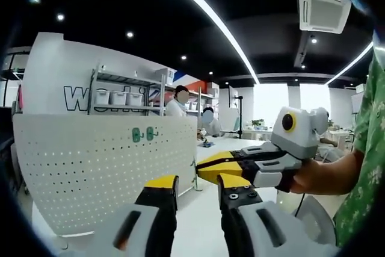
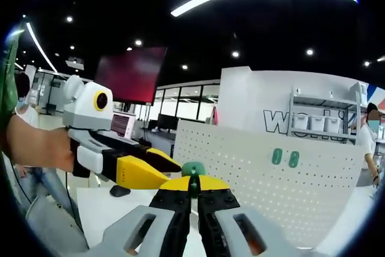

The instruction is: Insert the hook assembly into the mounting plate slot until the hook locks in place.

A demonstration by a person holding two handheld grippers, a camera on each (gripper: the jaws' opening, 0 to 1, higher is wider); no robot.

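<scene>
A white perforated mounting plate [image 1: 102,167] stands upright on the table, with two green hooks [image 1: 143,133] hanging near its top edge. In the right gripper view the same plate [image 2: 271,191] and its two hooks [image 2: 285,157] lie ahead to the right. My right gripper [image 2: 194,186] is shut on a small green hook assembly [image 2: 194,169], which pokes up above its yellow tips, still apart from the plate. The right gripper [image 1: 204,165] reaches in from the right, just above my left gripper [image 1: 197,182], which stands open with nothing in it. The left gripper [image 2: 162,167] sits close beside the held hook.
The white table [image 1: 198,215] runs under both grippers. A metal shelf with white bins [image 1: 120,95] stands behind the plate, and people [image 1: 177,103] sit at the back. A hand and green sleeve [image 1: 367,167] hold the right gripper. A dark small object [image 2: 120,191] lies on the table.
</scene>
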